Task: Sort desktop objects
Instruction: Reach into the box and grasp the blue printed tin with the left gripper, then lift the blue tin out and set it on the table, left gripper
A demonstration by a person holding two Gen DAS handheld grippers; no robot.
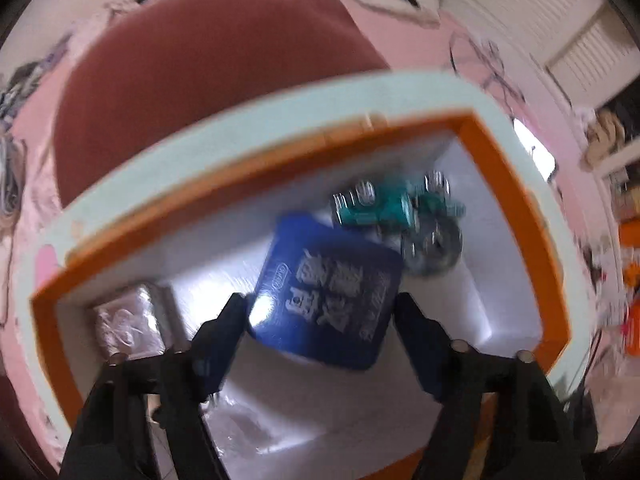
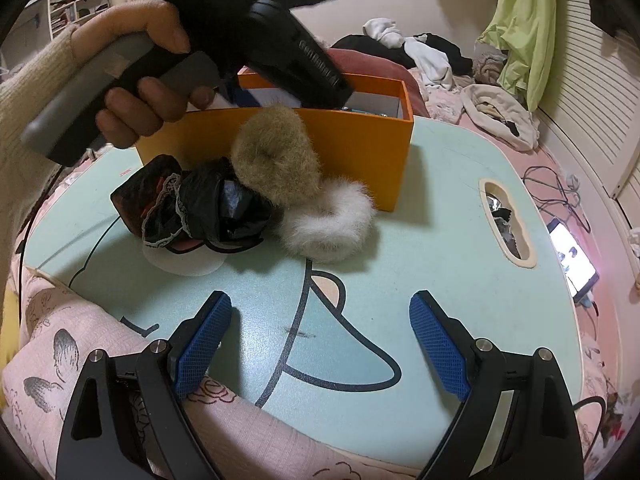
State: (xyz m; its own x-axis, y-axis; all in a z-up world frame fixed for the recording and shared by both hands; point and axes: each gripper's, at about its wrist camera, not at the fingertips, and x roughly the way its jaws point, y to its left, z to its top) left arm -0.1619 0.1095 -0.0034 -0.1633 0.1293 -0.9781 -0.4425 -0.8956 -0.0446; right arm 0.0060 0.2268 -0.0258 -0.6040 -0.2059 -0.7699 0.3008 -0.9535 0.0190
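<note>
A pale mint-green lap table with a cartoon line drawing (image 2: 420, 216) rests on pink patterned bedding (image 2: 68, 344), in a bedroom with white louvred doors (image 2: 592, 92), a lime-green garment (image 2: 520, 28) hanging and loose clothes heaped behind. On the table stands an orange cardboard box with a white interior (image 2: 360, 152); against its front lie a tan fluffy scrunchie (image 2: 276, 160), a white fluffy scrunchie (image 2: 328, 224) and a black lace-trimmed fabric bundle (image 2: 192, 204).

Only the left wrist view looks down into the box: a teal toy vehicle (image 1: 396, 208) and a crinkled silvery packet (image 1: 124, 320) lie inside. The left gripper (image 1: 320, 308) holds a blue square tin with embossed lettering (image 1: 328, 292) above the box floor, though blur makes the pad contact uncertain.

Only the right wrist view shows a hand (image 2: 148, 76) carrying the left tool over the box, while the right gripper (image 2: 320, 312) hangs wide and empty over the table's near edge
</note>
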